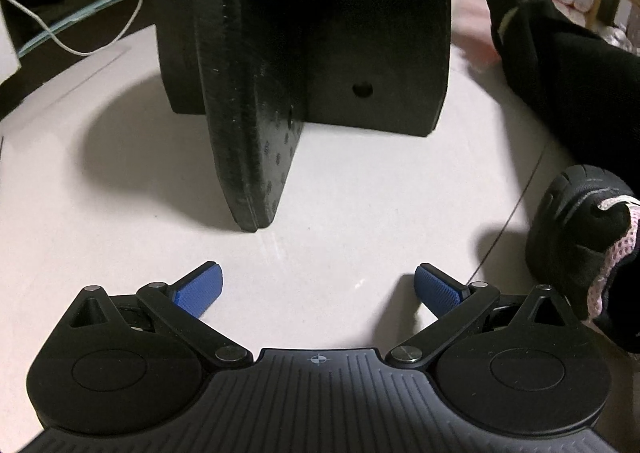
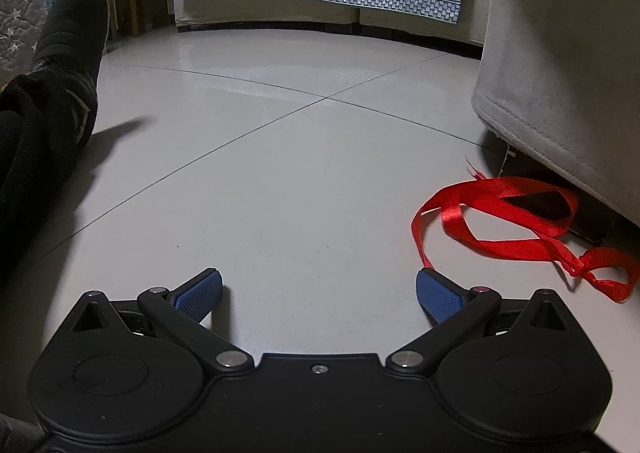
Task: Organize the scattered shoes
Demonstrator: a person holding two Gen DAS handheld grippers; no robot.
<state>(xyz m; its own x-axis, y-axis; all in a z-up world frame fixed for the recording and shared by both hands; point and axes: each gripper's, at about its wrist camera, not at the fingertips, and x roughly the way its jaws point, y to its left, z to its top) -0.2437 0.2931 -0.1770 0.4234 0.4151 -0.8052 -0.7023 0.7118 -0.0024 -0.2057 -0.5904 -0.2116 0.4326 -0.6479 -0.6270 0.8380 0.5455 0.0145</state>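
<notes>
the left gripper [image 1: 318,287] sits low over the pale tiled floor [image 1: 340,213], blue-padded jaws spread wide and empty. just beyond it two black flat-soled slippers [image 1: 304,53] stand on edge, close together. a black sneaker with pink mesh lining [image 1: 580,237] lies at the near right. the right gripper [image 2: 319,289] is also wide and empty, facing bare tile with a red satin ribbon [image 2: 512,221] to its right and no shoe within reach. whether the slippers are already placed or awaiting pickup is unclear; any grasp should centre the jaws on a thin sole edge.
</notes>
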